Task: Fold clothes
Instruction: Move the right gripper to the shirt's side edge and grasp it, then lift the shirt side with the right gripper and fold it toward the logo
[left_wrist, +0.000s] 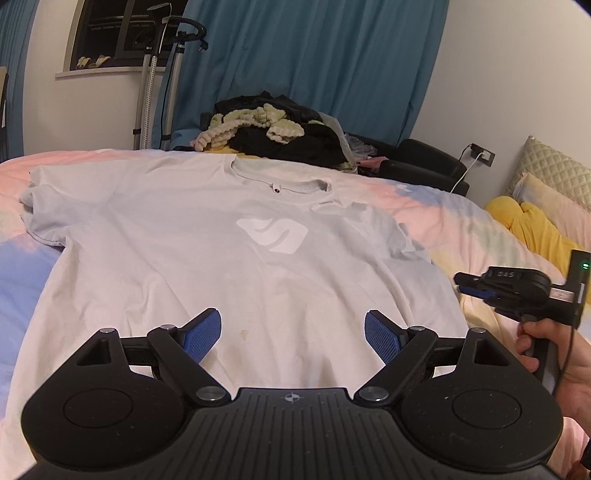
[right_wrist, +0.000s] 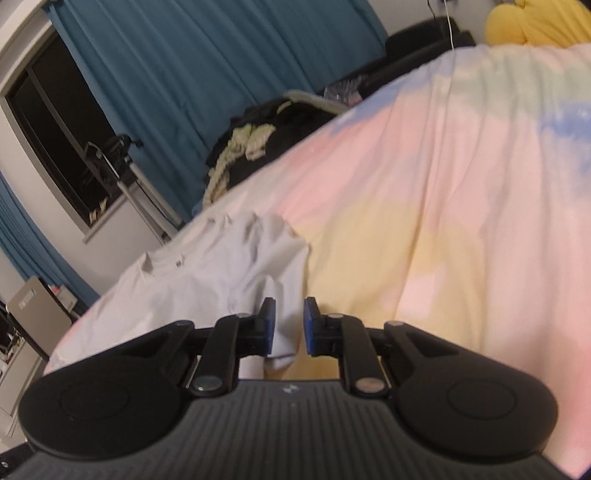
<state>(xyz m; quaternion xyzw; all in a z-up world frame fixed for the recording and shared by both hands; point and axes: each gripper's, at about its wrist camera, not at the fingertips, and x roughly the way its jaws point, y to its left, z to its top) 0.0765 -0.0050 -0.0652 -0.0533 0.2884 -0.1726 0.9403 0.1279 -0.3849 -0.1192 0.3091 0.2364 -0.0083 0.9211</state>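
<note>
Left gripper (left_wrist: 291, 334): jaws spread wide, holding nothing, poised over the lower middle of the white T-shirt (left_wrist: 207, 266). Right gripper (right_wrist: 289, 326): jaws narrowed to a small gap, nothing clamped; a fold of the shirt's edge shows in that gap, contact not determinable. In the left wrist view it sits at the right edge of the frame, held by a hand (left_wrist: 554, 354), just beside the shirt's side. The shirt lies flat, front up, on the pastel bedspread (right_wrist: 461, 203), collar toward the top of the frame, 2 sleeves out, white logo at centre, lightly wrinkled.
</note>
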